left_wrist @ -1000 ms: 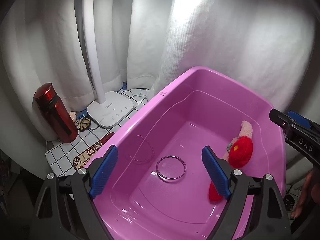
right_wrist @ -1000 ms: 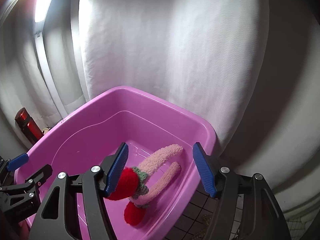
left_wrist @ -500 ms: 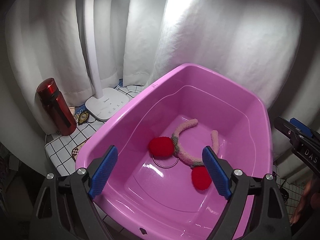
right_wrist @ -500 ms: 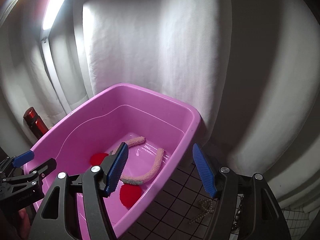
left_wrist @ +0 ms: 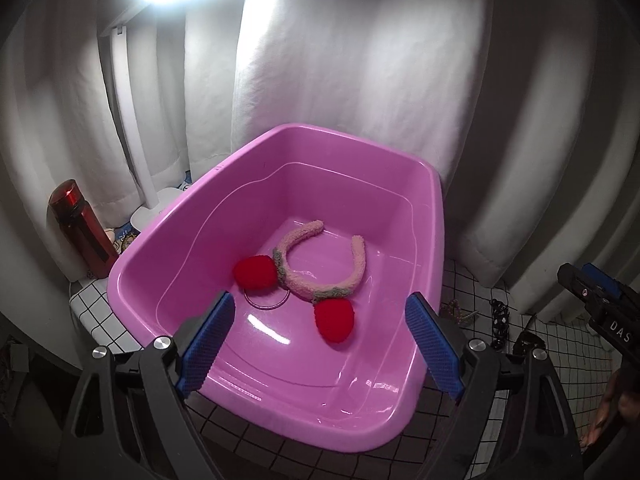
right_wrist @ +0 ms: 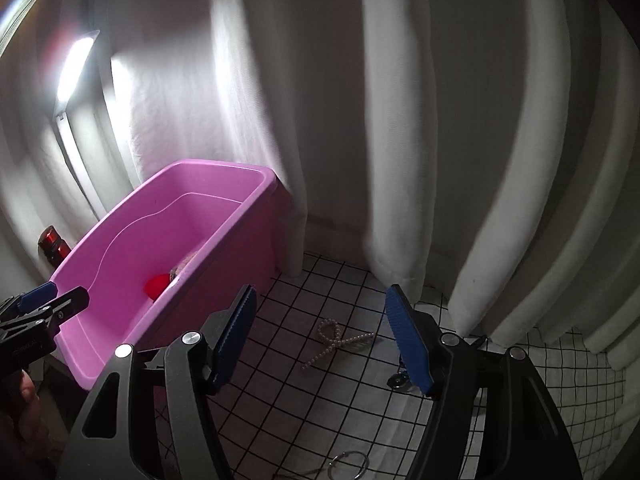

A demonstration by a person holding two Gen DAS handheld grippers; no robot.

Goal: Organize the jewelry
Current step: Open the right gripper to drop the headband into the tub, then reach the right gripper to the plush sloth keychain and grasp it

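Observation:
A pink fuzzy headband [left_wrist: 320, 276] with two red pompoms lies in the pink plastic bin [left_wrist: 436, 220], partly over a clear ring [left_wrist: 266, 302]. My left gripper [left_wrist: 320, 344] is open and empty, held above the bin's near side. My right gripper [right_wrist: 320, 336] is open and empty above the checkered cloth right of the bin [right_wrist: 224, 208]. A pearl necklace [right_wrist: 334, 340] lies on the cloth between its fingers. A metal ring [right_wrist: 348, 466] and a small dark piece [right_wrist: 398, 380] lie nearer. The right gripper also shows in the left wrist view [left_wrist: 600, 304].
A red bottle [left_wrist: 82, 232] and a white desk lamp [left_wrist: 132, 128] stand left of the bin. A dark chain [left_wrist: 498, 320] and another small piece [left_wrist: 458, 310] lie on the cloth right of the bin. White curtains hang close behind.
The headband dropped from the right gripper into the bin. The right gripper swung right, away from the bin, over the cloth and pearls. The left gripper pulled back and up.

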